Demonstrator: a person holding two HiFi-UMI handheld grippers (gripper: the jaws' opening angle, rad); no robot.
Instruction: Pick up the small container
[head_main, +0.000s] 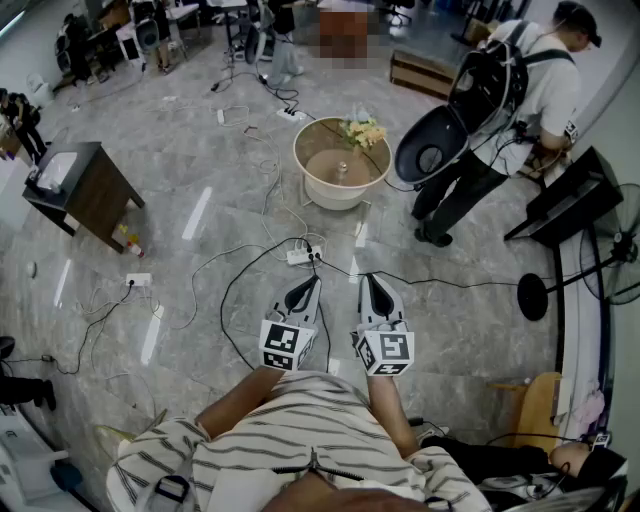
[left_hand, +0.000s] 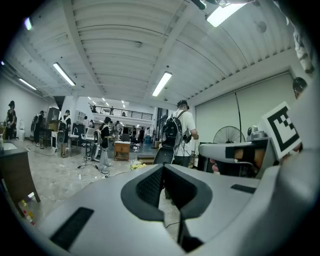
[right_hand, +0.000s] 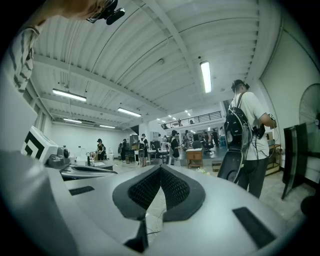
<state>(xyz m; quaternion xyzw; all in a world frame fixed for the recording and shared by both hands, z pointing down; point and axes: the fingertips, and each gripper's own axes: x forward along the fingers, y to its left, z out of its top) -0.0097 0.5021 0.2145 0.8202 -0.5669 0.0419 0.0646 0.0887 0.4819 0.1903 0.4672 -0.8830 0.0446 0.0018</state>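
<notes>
A small container (head_main: 342, 171) stands on a round cream table (head_main: 312, 135) some way ahead on the floor, next to a bunch of yellow flowers (head_main: 362, 131). Both grippers are held close to my body, side by side and pointing forward towards that table, well short of it. The left gripper (head_main: 313, 280) has its jaws closed together with nothing between them (left_hand: 163, 168). The right gripper (head_main: 366, 279) is likewise shut and empty (right_hand: 160, 169). In the left gripper view only the flowers (left_hand: 137, 164) show above the jaws; the container is hidden there.
Cables and a white power strip (head_main: 300, 256) lie on the marble floor between me and the table. A person with a backpack (head_main: 510, 90) stands to the table's right beside a black chair shell (head_main: 432, 150). A dark cabinet (head_main: 85, 190) is left, a fan (head_main: 620, 250) far right.
</notes>
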